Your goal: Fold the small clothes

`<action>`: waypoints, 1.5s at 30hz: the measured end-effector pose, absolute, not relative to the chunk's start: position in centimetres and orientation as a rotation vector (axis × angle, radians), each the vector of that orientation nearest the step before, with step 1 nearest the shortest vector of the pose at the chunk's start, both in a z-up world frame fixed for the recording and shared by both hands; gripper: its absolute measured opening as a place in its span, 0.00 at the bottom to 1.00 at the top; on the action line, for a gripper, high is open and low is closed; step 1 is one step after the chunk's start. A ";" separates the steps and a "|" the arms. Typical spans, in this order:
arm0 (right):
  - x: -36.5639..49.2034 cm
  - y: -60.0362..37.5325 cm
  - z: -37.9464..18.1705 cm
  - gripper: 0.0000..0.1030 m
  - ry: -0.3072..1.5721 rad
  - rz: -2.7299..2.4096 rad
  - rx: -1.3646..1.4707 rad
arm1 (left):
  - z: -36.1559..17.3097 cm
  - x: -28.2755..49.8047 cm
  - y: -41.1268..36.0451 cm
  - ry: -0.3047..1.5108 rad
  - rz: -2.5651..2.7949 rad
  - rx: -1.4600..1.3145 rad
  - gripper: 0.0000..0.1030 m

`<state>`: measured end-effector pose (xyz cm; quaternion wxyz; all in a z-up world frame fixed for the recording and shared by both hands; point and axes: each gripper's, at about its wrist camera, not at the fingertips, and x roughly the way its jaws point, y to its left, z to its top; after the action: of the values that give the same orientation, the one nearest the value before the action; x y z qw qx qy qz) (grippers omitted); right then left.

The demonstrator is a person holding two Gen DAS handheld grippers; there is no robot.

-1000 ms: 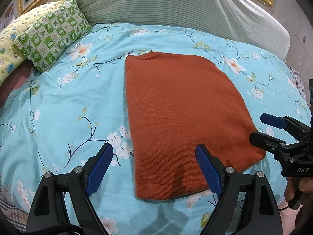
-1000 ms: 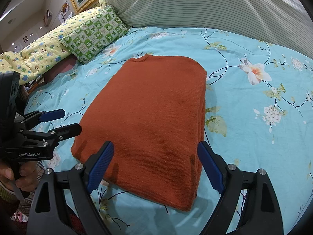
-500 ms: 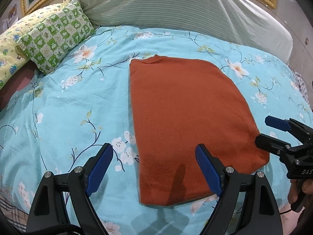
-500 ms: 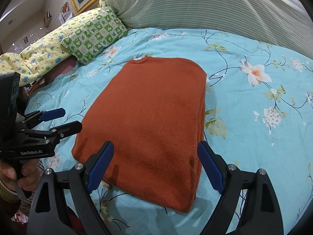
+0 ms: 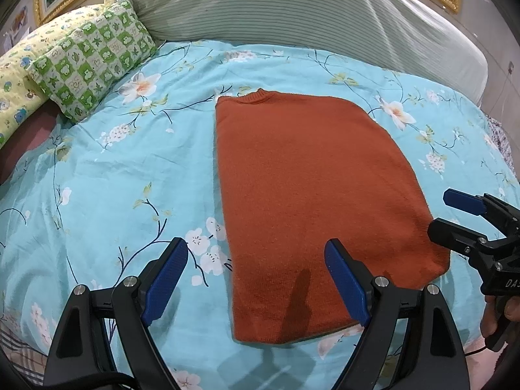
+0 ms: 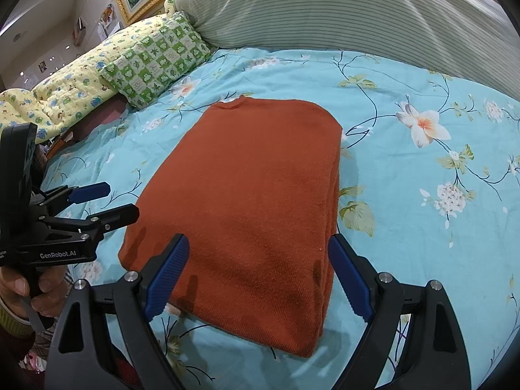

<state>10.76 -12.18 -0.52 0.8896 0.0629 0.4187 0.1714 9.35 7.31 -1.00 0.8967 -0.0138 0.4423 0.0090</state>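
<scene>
The rust-orange sweater [image 5: 312,201] lay folded into a flat rectangle near the middle of the turquoise floral bedspread [image 5: 97,175], its ribbed collar on the far edge. The left gripper [image 5: 256,279] hovered over the sweater's near-left corner with jaws spread wide and nothing between the pads. The right gripper [image 6: 258,274] hovered over the near-right corner, likewise spread and empty. A green checked pillow [image 5: 91,65] and a striped bolster [image 5: 292,9] lay along the far side of the bed.
</scene>
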 end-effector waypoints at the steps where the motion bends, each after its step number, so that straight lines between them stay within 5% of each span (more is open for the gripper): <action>1: 10.8 -12.2 -0.5 0.85 0.871 0.356 0.130 | -1.0 9.4 7.3 0.917 0.020 -0.028 0.84; 45: 11.1 -12.6 -0.7 0.85 0.876 0.353 0.140 | -1.0 10.0 7.1 0.933 0.004 -0.026 0.84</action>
<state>11.12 -12.63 -0.73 0.8883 0.0671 0.4214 0.1699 9.99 7.06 -0.98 0.8931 -0.0127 0.4497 0.0018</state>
